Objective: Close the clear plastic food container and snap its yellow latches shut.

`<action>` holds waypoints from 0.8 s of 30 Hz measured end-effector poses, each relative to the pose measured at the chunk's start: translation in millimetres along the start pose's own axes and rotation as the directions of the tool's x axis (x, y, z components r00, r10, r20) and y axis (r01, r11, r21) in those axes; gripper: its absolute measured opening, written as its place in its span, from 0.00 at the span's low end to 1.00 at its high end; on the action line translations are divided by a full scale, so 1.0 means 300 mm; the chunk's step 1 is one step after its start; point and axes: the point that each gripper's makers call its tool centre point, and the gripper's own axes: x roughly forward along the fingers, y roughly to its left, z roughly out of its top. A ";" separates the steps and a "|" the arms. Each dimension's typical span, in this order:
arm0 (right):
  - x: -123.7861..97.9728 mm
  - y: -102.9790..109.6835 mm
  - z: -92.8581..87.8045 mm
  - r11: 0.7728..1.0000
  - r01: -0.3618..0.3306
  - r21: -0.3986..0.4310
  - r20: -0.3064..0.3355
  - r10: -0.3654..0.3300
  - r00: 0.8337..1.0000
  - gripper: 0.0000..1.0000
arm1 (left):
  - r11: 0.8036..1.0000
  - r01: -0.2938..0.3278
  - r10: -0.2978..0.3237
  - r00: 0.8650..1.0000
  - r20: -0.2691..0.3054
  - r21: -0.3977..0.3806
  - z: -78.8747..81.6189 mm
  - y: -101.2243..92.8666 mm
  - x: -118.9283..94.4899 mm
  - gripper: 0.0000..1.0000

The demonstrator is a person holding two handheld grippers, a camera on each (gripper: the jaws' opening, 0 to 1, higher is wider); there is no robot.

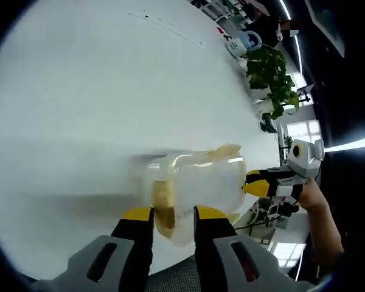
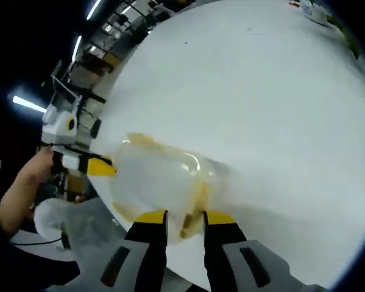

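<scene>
**Ana:** Well, start nearest. In the left gripper view the left gripper [image 1: 173, 214] has its yellow-tipped jaws apart, straddling the near end of the container [image 1: 194, 185]. Whether they pinch it cannot be told, since the picture is blurred there.

**Ben:** Likewise in the right gripper view: the right gripper [image 2: 185, 217] has its jaws parted around the opposite end of the container [image 2: 164, 182], with a yellowish patch between them, perhaps a latch. Contact is unclear there too.

**Ana:** So each gripper stands at one end, probably because the latches sit at the ends and both can be pressed from there.

**Ben:** The container lies at the edge of the white table [image 1: 109, 91], close to the person, which keeps both ends within reach. Its lid seems to be down, though the blur hides the seam.

**Ana:** Just past the container, the left view shows the right gripper [image 1: 261, 184] coming in from the right with a hand [image 1: 313, 198] behind it.

**Ben:** And the right view shows the left gripper [image 2: 100, 167] at the container's far end, held by a hand [image 2: 30, 176].

**Ana:** Farthest off, beyond the table, stand a plant [image 1: 271, 76] and a blue and white pot [image 1: 246, 42].

**Ben:** By the look of things, the latching is at hand, not done.
</scene>
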 end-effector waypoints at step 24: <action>0.008 -0.005 0.008 1.000 -0.017 0.013 -0.025 0.017 1.000 0.15 | 1.000 -0.002 0.002 1.000 -0.015 -0.001 0.003 -0.005 0.010 0.19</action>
